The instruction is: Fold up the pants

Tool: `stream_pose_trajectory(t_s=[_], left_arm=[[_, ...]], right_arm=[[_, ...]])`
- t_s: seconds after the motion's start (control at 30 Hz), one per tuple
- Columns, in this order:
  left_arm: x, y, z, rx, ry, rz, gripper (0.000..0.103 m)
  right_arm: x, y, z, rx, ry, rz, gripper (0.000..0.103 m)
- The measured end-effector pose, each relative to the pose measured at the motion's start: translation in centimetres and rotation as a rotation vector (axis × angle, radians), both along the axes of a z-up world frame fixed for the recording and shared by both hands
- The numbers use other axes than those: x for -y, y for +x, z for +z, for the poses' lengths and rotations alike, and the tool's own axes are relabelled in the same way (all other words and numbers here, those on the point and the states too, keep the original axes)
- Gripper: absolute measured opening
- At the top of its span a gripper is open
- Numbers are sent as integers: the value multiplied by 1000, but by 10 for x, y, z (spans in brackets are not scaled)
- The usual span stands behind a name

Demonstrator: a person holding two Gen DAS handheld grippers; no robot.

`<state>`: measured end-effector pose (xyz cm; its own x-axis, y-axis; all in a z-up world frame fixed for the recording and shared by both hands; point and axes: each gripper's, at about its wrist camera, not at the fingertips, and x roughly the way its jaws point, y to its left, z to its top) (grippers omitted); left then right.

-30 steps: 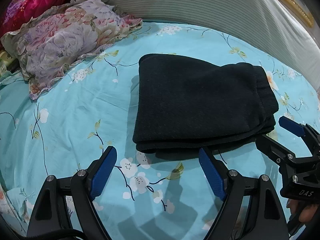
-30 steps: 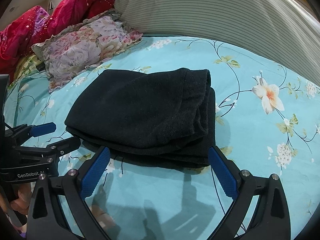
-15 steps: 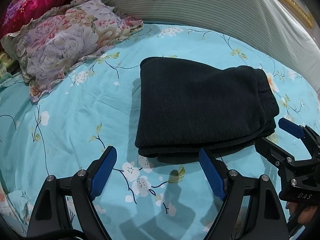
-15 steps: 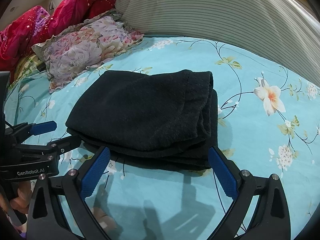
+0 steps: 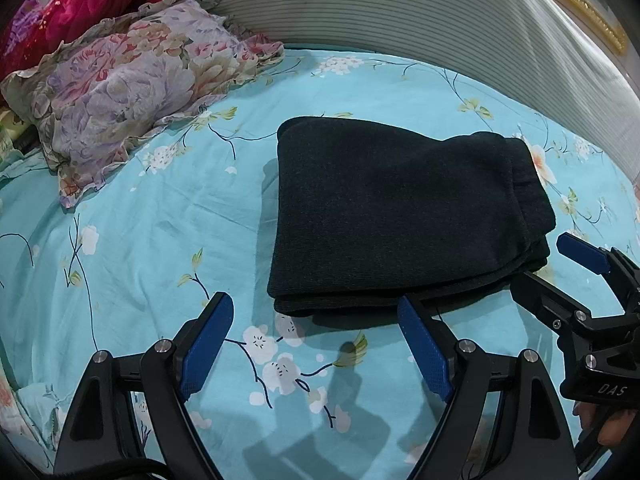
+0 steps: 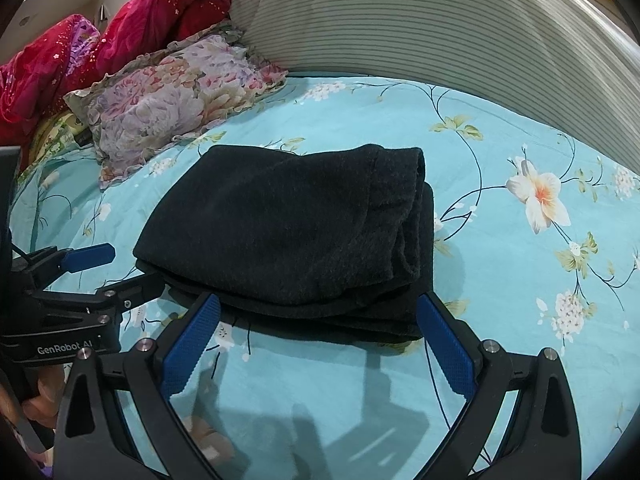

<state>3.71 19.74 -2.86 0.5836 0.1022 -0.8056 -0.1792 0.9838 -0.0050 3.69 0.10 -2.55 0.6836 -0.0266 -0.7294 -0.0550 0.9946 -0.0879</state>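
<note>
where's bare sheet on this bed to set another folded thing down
Widest free patch: the sheet between the floral pillow and the left side of the folded pants. Another lies right of the pants, toward the striped cushion. It is crowded along the near edge of the pants, where both the left hand-held gripper and right hand-held gripper sit open.

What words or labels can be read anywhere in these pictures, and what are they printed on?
"GenRobot.AI": white lettering on the black body of the left gripper, seen from the right wrist camera.
"DAS": white lettering on the black body of the right gripper, seen from the left wrist camera; it runs to the picture's edge, so more letters may be cut off.
No readable text shows on the black pants, the floral pillow or the bedsheet.
</note>
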Motion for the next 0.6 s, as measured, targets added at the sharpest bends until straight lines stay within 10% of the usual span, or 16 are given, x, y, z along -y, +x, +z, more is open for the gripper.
stream_pose_trajectory(t_s=[0.6], left_arm=[[1, -1, 3, 2, 4, 1, 85]], right_arm=[[2, -1, 3, 4, 3, 1, 98]])
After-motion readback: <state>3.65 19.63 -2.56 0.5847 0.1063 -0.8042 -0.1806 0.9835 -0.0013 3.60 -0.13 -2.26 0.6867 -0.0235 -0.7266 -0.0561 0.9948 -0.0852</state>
